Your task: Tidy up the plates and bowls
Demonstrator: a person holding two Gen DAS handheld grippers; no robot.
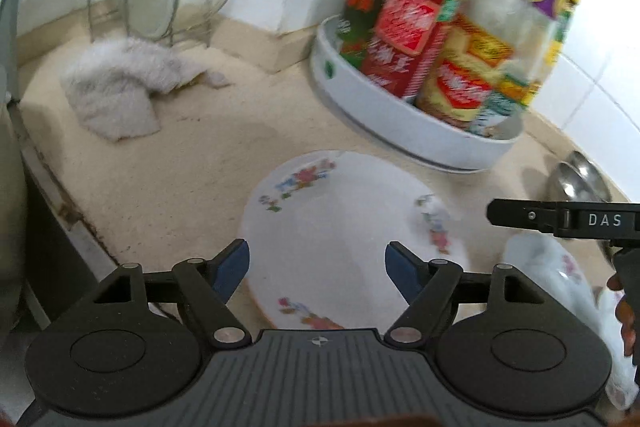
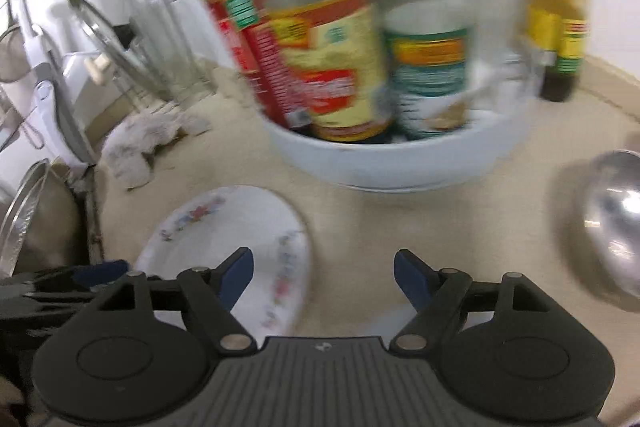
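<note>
1. A white floral plate (image 1: 344, 239) lies flat on the beige counter (image 1: 168, 179), just in front of the white round tray (image 1: 384, 115) that holds sauce bottles (image 1: 404, 39).
2. The left gripper (image 1: 317, 273) hangs over the plate's near rim, jaws spread, pads clear of the plate and pinching nothing.
3. The right gripper (image 2: 323, 277) sits to the right of the plate, jaws likewise spread over bare counter, empty.
4. A second floral dish (image 1: 560, 279) lies right of the plate; motion blur leaves its shape uncertain, possibly a bowl.
5. A steel ladle (image 2: 612, 223) rests farther right of the plate.
6. A grey cloth (image 1: 120, 87) lies beyond the plate, to the left.
</note>
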